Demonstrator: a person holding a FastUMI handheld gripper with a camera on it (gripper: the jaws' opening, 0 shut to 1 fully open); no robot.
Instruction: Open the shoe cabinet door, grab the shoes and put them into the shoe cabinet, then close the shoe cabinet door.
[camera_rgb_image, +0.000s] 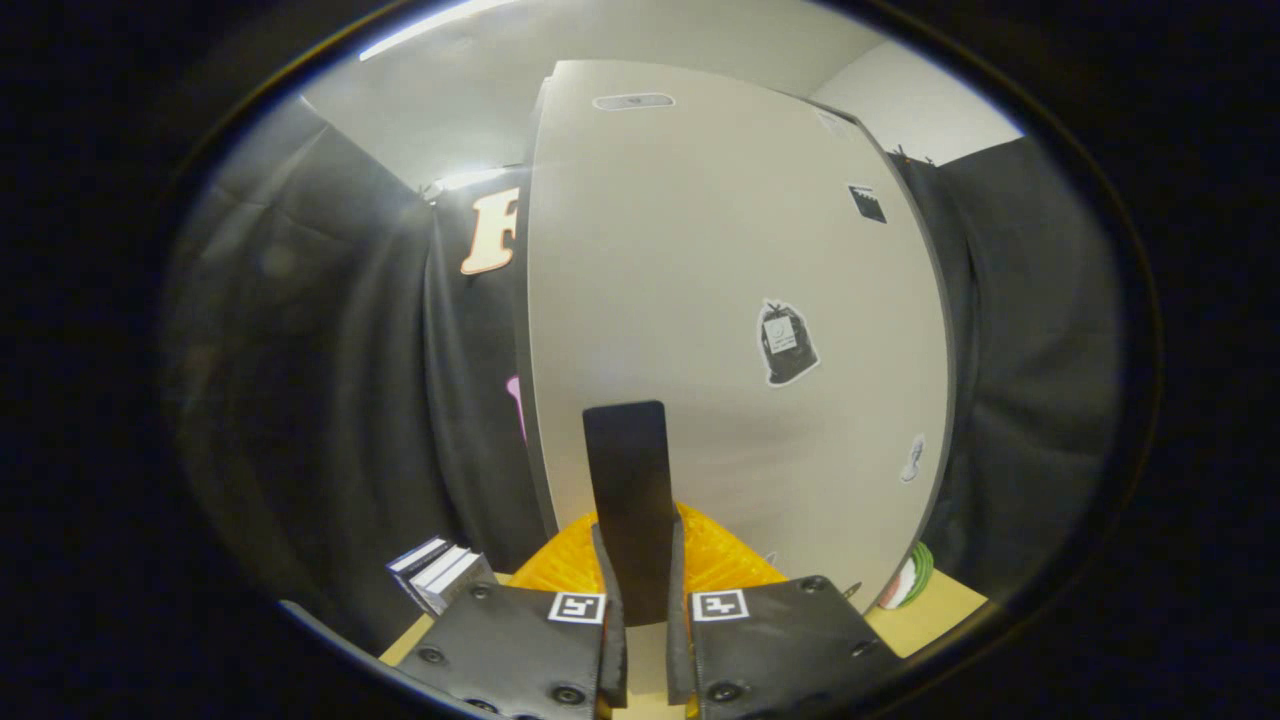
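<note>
Tongs (640, 625) are clamping together on the flat black door handle (627, 480) between them, gripping it for leverage on the white shoe cabinet door (720, 300) directly ahead, with an orange mesh item (725, 565) sitting just behind on the bench (930, 610).

white cabinet door (700, 300), black handle (628, 490)

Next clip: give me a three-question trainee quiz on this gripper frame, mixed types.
1. True or false: the gripper is shut on the door's black handle.
2. What lies just beyond the fingers, under the handle? A) orange mesh item B) a shoe C) a cup
3. Fill in: a stack of ___ sits beside the cabinet door, on the left finger's side.

Key: 1 true; 2 A, the orange mesh item; 3 books.
</note>
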